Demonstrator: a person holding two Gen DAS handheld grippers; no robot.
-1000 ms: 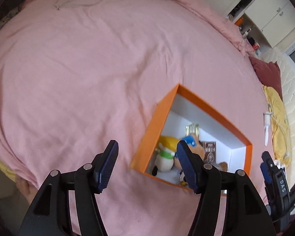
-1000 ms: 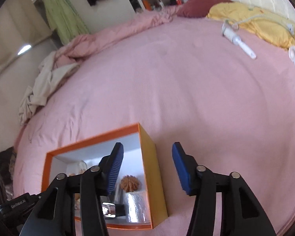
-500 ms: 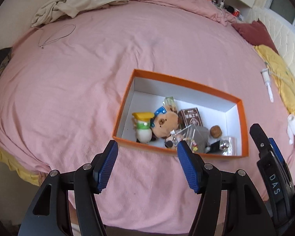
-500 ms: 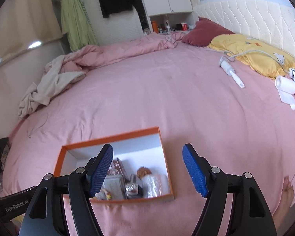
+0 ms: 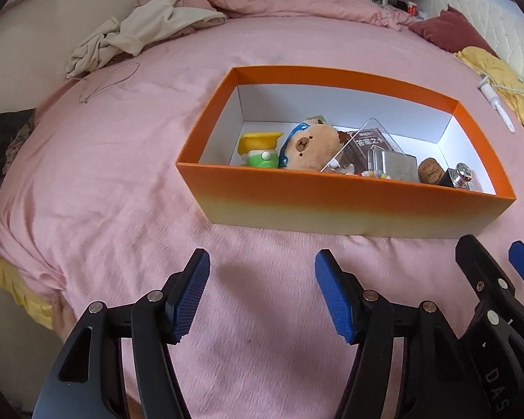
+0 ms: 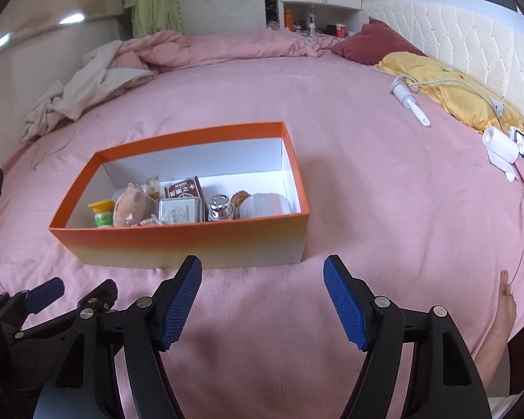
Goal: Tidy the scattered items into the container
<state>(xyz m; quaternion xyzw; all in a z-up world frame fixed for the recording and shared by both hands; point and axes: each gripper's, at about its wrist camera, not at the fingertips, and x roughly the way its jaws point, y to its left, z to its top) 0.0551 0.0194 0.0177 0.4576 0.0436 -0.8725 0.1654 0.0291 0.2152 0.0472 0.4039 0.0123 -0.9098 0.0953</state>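
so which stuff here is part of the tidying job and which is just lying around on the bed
Part of the job:
- orange box
- capybara plush
- yellow-capped toy
- silver tin
- brown carton
- left claw and right claw, both open and empty

Just lying about:
- lint roller
- beige clothes
- yellow pillow
- paper roll

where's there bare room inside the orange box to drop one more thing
Inside the orange box, the white floor along the far wall is bare. The near side is crowded, from the yellow-capped figure across to the metal tin.
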